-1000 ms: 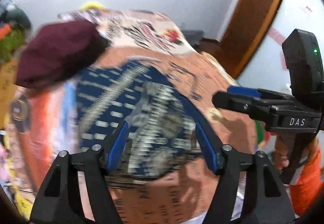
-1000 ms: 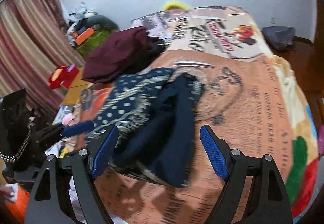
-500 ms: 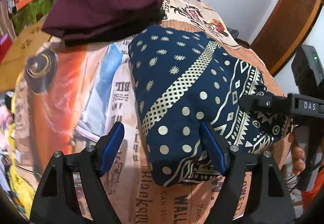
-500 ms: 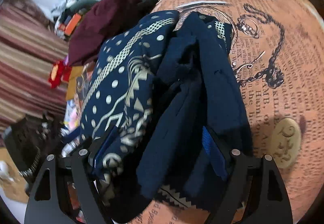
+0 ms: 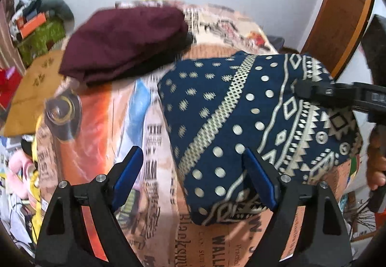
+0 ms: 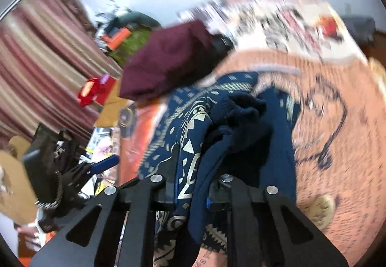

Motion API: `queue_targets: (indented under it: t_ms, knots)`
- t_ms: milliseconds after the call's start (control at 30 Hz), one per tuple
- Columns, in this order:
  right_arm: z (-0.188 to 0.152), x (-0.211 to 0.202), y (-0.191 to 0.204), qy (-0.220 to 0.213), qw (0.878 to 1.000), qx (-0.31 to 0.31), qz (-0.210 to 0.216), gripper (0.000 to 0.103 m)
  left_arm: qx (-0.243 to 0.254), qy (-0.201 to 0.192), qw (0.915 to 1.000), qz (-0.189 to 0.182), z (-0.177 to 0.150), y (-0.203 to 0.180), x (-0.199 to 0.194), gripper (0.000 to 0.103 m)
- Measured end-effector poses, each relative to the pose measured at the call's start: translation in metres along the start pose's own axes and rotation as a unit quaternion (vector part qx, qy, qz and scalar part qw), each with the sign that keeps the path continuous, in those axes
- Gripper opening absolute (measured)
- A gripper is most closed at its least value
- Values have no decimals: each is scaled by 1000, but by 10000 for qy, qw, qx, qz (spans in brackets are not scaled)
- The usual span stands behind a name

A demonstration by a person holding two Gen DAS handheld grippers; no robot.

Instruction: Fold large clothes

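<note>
A folded navy garment with cream dots and zigzags (image 5: 241,110) lies on the orange printed bedspread (image 5: 96,122). My left gripper (image 5: 194,177) hovers over the garment's near corner; its jaws are opening, its right pad (image 5: 260,180) is over the cloth, and nothing is pinched. My right gripper (image 6: 190,194) is shut on bunched navy folds of the same garment (image 6: 241,127); it shows at the garment's right edge as the right gripper (image 5: 304,89). In the blurred right wrist view, the left gripper (image 6: 106,163) shows at the left.
A folded maroon garment (image 5: 125,42) lies further back on the bed, close to the navy one. Left of the bed are a cardboard box (image 5: 31,98), green clutter (image 5: 41,37) and a striped curtain (image 6: 36,62). A wooden door (image 5: 337,13) stands at right.
My right gripper went from open around the navy folds to shut on them. The left gripper's jaws spread wider, and it shifted a little at the near corner.
</note>
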State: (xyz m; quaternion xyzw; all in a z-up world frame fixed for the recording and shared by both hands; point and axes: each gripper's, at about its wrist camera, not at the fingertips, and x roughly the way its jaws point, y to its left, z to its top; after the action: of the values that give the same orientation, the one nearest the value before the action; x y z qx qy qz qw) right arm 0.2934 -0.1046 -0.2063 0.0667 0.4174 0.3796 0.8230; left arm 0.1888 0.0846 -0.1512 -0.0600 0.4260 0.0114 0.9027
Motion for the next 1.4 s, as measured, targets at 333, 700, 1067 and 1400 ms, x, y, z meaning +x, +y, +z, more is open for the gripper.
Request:
queue_targets:
  t_ms: [333, 700, 1067, 1400]
  knots:
    - [-27, 14, -44, 499, 9963, 60, -695, 15, 360, 523, 9979, -124, -18, -25, 35, 86]
    - [-48, -21, -58, 485, 9901, -208, -1304, 57, 848, 632, 9944, 81, -38, -33, 31, 89]
    - [-6, -14, -38, 168, 9971, -199, -712, 82, 598, -38, 9971, 462, 14, -11, 7, 89]
    - [-4, 53, -92, 1039, 9909, 736, -429, 84, -616, 863, 9892, -1014, 34, 36, 68, 95]
